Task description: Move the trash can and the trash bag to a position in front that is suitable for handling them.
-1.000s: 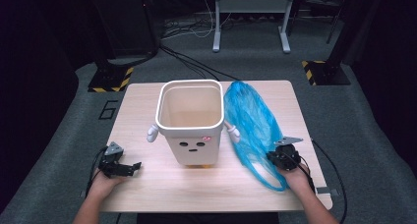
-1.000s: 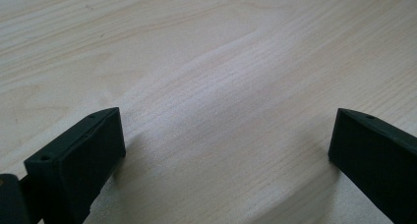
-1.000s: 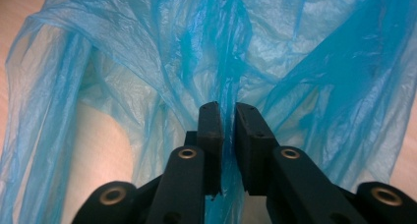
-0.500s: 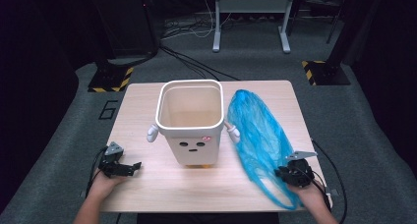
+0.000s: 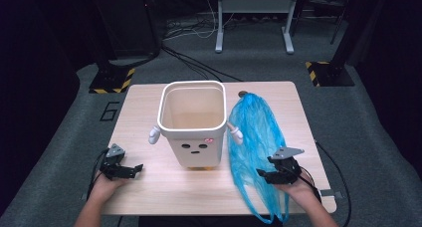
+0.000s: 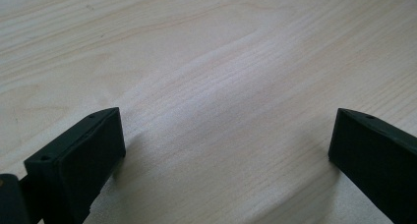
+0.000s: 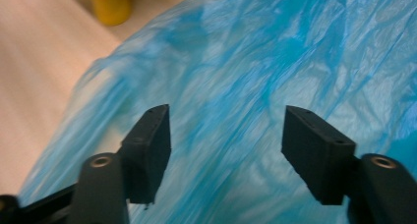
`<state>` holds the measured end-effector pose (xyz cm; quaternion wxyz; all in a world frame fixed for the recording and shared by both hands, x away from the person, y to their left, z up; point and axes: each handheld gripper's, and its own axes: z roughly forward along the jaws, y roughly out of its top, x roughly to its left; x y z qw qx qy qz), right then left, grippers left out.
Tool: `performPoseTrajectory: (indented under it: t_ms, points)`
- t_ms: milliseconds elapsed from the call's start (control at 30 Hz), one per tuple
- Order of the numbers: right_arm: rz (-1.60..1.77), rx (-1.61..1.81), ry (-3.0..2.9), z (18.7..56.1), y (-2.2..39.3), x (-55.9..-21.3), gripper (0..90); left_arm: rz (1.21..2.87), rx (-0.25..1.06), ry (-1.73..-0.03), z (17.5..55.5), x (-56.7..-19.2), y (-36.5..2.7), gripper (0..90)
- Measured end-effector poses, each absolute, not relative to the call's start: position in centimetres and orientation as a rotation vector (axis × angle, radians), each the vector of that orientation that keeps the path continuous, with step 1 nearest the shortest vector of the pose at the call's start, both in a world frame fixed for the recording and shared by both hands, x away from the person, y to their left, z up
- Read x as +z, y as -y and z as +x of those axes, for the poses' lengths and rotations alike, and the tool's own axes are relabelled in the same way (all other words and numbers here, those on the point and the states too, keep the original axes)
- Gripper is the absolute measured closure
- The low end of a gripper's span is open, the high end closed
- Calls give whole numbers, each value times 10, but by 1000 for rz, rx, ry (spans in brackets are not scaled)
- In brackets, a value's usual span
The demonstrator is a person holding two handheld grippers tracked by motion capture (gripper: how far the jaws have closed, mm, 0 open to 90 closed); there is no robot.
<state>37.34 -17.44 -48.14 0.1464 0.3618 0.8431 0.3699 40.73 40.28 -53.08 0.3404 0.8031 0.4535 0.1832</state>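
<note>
my right claw (image 7: 223, 135) has just been opening, jaws wide over the blue bag (image 7: 275, 62), gripping nothing; left claw (image 6: 226, 150) gapes empty on the surface (image 6: 221, 62).

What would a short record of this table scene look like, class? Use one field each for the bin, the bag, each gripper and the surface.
bin: white bin with a face on its front, upright, open and empty, mid-table
bag: blue plastic bag lying flat beside the bin, its near end hanging over the table edge
right gripper: right gripper over the bag, jaws just opened, apart, nothing pinched
left gripper: left gripper on bare wood, jaws wide apart, holding nothing
surface: light wooden table
</note>
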Motion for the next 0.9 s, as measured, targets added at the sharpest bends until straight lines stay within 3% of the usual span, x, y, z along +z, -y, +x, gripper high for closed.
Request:
performPoseTrajectory:
  t_ms: [233,400,900]
  points:
    - [1041,960,-2435,414,155,-500,246,2090,478,-1179,407,-531,-403,5]
    - [1065,887,-2439,421,150,-512,249,2089,476,-1180,407,-531,-403,5]
    - [1224,938,-2337,430,205,-517,324,2086,480,-1170,407,-530,-402,29]
